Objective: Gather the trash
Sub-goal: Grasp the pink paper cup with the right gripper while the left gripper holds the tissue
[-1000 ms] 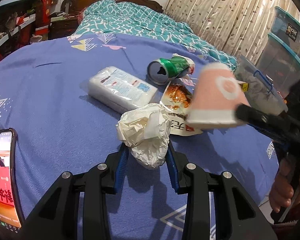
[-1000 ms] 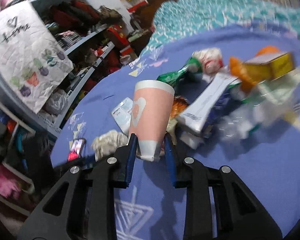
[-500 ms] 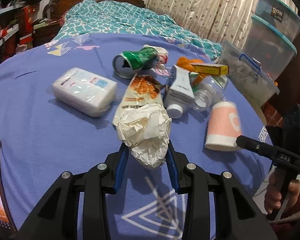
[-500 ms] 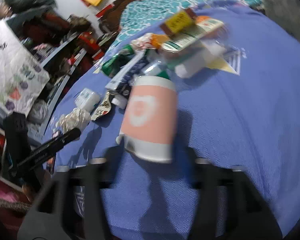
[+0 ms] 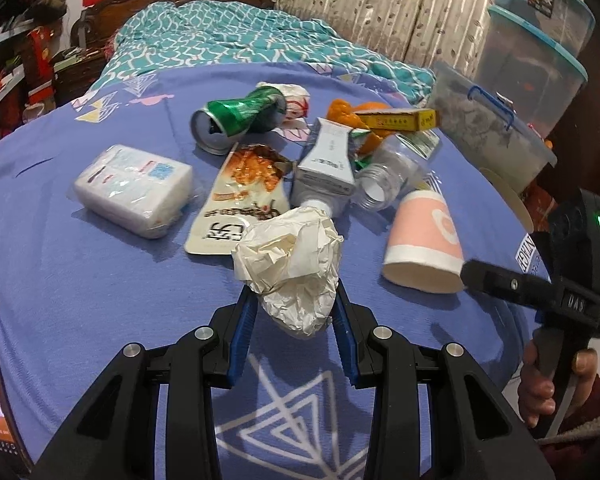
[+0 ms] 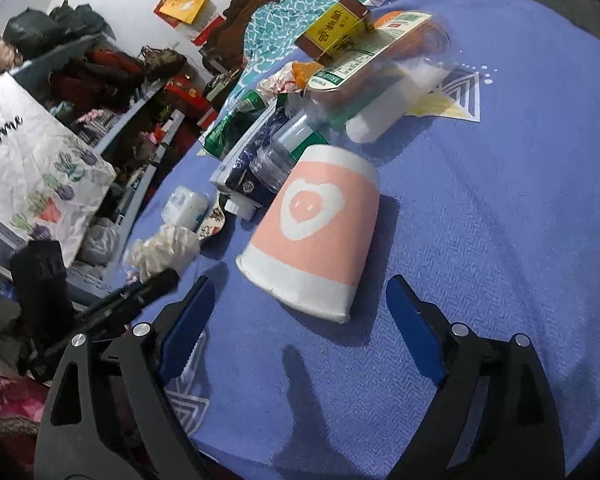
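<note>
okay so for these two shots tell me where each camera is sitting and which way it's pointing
Left wrist: on the left gripper, looking across the bed toward the headboard; its fingers clamp the crumpled paper, and the right gripper and the hand holding it show at right.
Right wrist: on the right gripper, facing leftward across the bed toward the shelves; its open fingers flank the pink cup, lying on its side, and the left gripper shows at left.
Shared: cup, paper, green can, yellow box.
</note>
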Demonstrator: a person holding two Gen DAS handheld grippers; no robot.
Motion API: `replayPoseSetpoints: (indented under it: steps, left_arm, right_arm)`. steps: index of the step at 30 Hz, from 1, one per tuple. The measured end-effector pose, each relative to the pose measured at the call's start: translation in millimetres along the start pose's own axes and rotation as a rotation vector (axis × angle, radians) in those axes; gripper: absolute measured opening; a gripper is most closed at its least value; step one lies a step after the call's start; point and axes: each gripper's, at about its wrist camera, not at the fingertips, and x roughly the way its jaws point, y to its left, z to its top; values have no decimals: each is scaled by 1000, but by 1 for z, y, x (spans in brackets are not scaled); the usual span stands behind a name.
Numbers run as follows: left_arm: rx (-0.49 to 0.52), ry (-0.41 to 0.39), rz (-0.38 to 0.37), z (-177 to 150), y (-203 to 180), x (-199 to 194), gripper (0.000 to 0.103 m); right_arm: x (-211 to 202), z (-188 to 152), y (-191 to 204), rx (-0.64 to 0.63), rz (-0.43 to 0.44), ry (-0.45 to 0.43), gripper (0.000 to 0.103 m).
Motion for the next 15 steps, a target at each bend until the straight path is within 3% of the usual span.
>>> replayPoseSetpoints:
  steps: [5, 8, 11, 12, 13, 15]
  left_arm:
    - [7, 20, 1, -1, -5, 8, 35]
    - [7, 26, 5, 0, -5, 11, 35]
    - [17, 24, 14, 2, -7, 10, 35]
    - [18, 23, 17, 3, -7, 10, 35]
    - [18, 24, 19, 3, -8, 11, 35]
    - [21, 27, 21, 5, -10, 12, 35]
  right_arm:
    - [10, 12, -3, 50, 60, 10, 88]
    - [20, 17, 4, 29, 51, 1, 87]
    - [31, 18, 19, -59, -24, 20, 56]
    - [32, 17, 22, -86, -42, 25, 52]
    - [33, 15, 23, -98, -34, 39, 37]
    - [33, 12, 20, -75, 19, 60, 32]
